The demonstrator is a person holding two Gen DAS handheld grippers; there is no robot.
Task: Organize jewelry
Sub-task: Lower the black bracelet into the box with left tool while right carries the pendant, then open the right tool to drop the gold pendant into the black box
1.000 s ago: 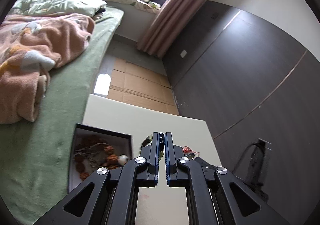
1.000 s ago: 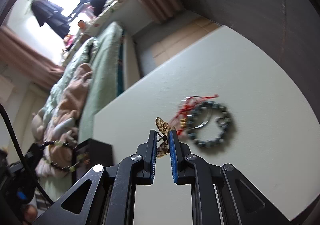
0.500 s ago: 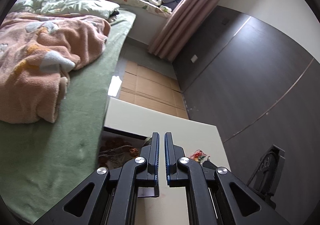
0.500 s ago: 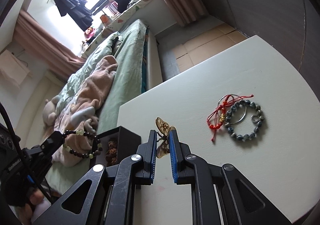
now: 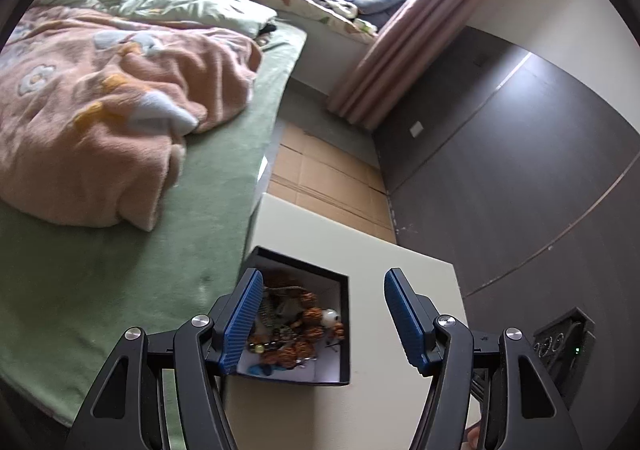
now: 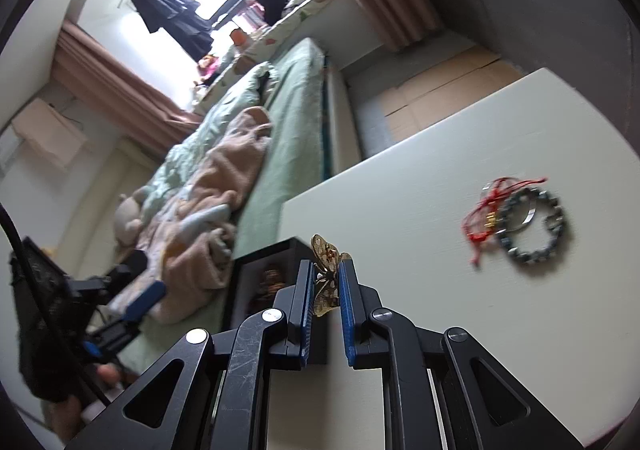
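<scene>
A black open box (image 5: 343, 330) holding several bead bracelets (image 5: 296, 324) sits on the pale table (image 5: 400, 274). My left gripper (image 5: 324, 314) is open and empty just above the box. My right gripper (image 6: 326, 282) is shut on a gold butterfly brooch (image 6: 326, 274), held above the table beside the box (image 6: 256, 278). A dark bead bracelet (image 6: 536, 226), a silver bangle (image 6: 528, 216) and a red string bracelet (image 6: 480, 218) lie together on the table to the right. The left gripper (image 6: 140, 300) shows at the left of the right wrist view.
A bed with a green sheet (image 5: 120, 250) and a pink blanket (image 5: 100, 110) runs along the table's left side. A dark wall (image 5: 540, 170) stands to the right. Cardboard (image 5: 320, 178) covers the floor beyond the table.
My left gripper has opened over the box and the dark bead bracelet it held is gone from its jaws. My right gripper has moved left toward the box with the brooch.
</scene>
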